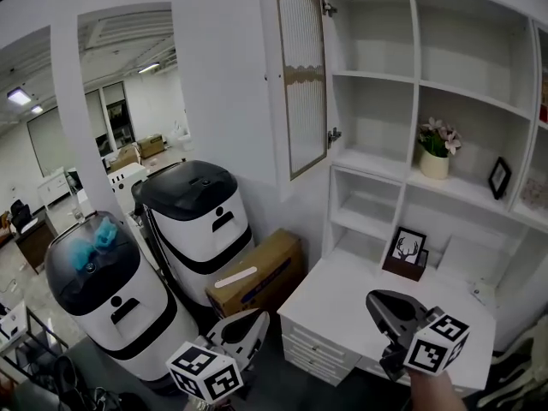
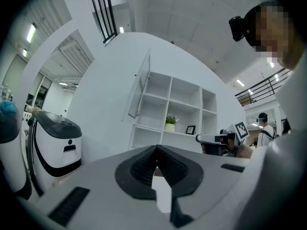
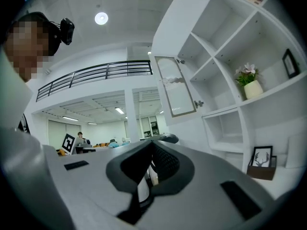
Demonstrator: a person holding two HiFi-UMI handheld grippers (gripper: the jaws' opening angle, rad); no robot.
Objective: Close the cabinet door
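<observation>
Surroundings: two black-topped white machines (image 1: 193,221) and a cardboard box (image 1: 257,276) stand on the floor at left; potted flowers (image 1: 435,148) and an antler picture (image 1: 408,251) sit in the shelf unit (image 1: 411,84).
Cabinet door (image 1: 301,75): swung open at the unit's upper left, far beyond both grippers.
Left gripper (image 1: 248,324): jaws together, empty, near the box.
Right gripper (image 1: 374,300): jaws together, empty, over the white desk (image 1: 334,302).

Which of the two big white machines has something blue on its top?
The nearer machine, at the head view's lower left, with blue stuff on its dark top. The other machine behind it has a plain black top.
</observation>
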